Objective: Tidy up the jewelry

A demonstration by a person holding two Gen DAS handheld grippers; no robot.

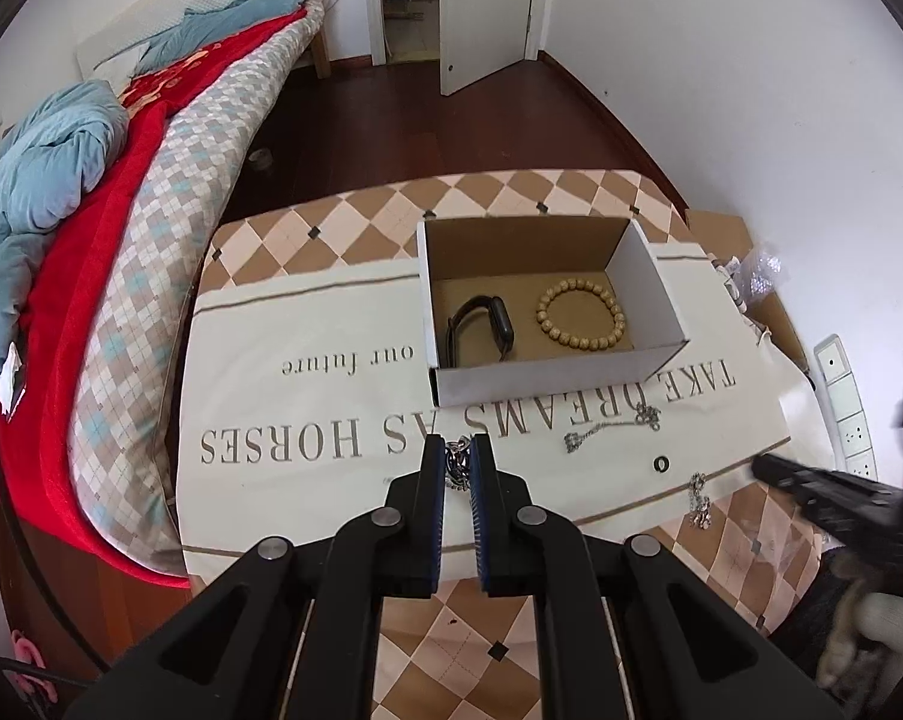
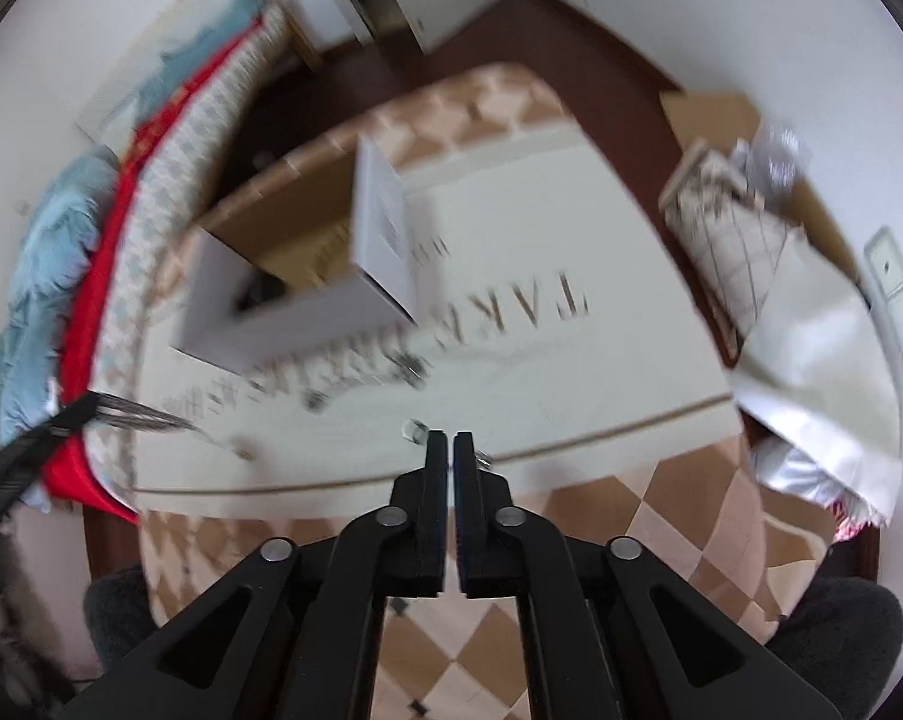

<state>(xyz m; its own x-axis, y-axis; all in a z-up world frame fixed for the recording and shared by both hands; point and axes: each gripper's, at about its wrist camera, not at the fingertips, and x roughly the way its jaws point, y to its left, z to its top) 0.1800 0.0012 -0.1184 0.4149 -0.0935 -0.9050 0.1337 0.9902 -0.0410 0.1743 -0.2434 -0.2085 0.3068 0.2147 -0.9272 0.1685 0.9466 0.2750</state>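
My left gripper (image 1: 458,450) is shut on a silver chain (image 1: 457,468), held above the lettered cloth (image 1: 331,372). Beyond it stands an open white box (image 1: 547,381) holding a black watch (image 1: 481,330) and a wooden bead bracelet (image 1: 580,313). On the cloth to the right lie a silver necklace (image 1: 613,427), a small dark ring (image 1: 662,464) and another chain (image 1: 700,501). My right gripper (image 1: 763,468) hovers blurred near that chain. In the blurred right wrist view its jaws (image 2: 449,438) stand a narrow slit apart with nothing between them, just above the ring (image 2: 414,432).
A bed with red and blue blankets (image 1: 91,240) runs along the table's left side. An open cardboard carton with bubble wrap (image 1: 757,282) sits on the floor at the right, by wall sockets (image 1: 841,396). A person's fuzzy sleeve (image 1: 859,630) shows at lower right.
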